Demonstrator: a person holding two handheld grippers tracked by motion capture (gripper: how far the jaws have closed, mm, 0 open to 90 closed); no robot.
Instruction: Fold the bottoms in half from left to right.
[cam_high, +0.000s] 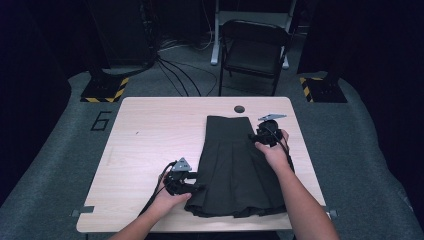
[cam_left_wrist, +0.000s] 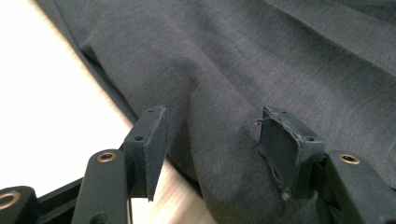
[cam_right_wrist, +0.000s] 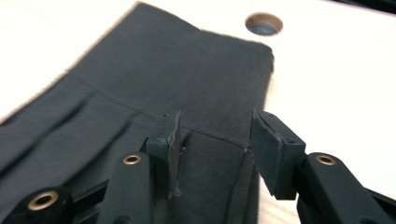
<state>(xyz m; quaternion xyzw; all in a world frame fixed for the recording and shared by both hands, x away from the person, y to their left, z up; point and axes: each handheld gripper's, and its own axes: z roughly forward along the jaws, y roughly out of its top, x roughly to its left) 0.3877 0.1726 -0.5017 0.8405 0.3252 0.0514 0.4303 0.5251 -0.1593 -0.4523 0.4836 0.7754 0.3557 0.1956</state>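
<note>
High view: skirt (cam_high: 235, 167) ran lengthwise ahead of the left gripper (cam_high: 196, 187), jaws open astride its hem fold, nothing gripped.

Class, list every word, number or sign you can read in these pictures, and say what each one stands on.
"6" – a large dark figure on the grey floor, left of the table's far corner.
Yellow-and-black hazard stripes, no words – on the two stand bases on the floor beyond the table.
The skirt, the table and the chair bear no readable text.
</note>
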